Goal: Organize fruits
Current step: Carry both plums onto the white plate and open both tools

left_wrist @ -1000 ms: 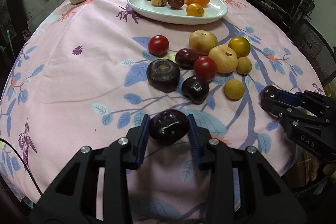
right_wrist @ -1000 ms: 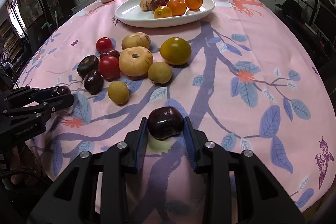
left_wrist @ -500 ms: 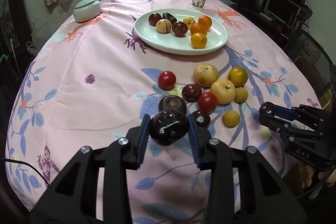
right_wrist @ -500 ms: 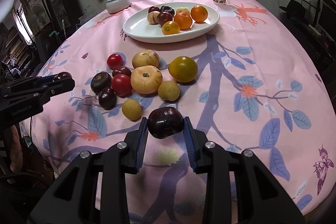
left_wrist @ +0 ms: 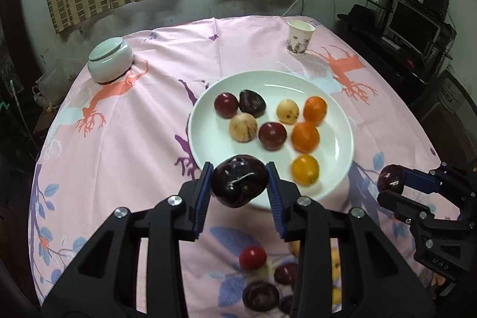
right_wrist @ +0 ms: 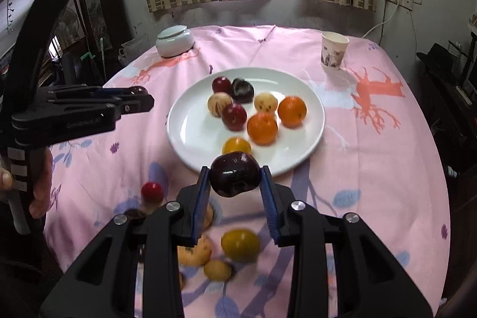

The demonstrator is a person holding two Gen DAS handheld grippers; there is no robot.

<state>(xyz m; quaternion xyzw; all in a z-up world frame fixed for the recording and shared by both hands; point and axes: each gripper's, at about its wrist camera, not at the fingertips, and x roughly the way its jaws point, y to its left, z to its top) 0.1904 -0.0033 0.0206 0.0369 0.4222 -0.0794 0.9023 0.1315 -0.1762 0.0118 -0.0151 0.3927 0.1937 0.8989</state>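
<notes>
Both claws were clamped on fruit above the near rim of the white plate: left gripper on a dark plum, right gripper on another dark plum. Best bet was lowering each onto bare plate left of the oranges and releasing low, staggered so they wouldn't roll. The plums looked near-round, slightly wider across the pads, left one's stem dimple facing the camera.
</notes>
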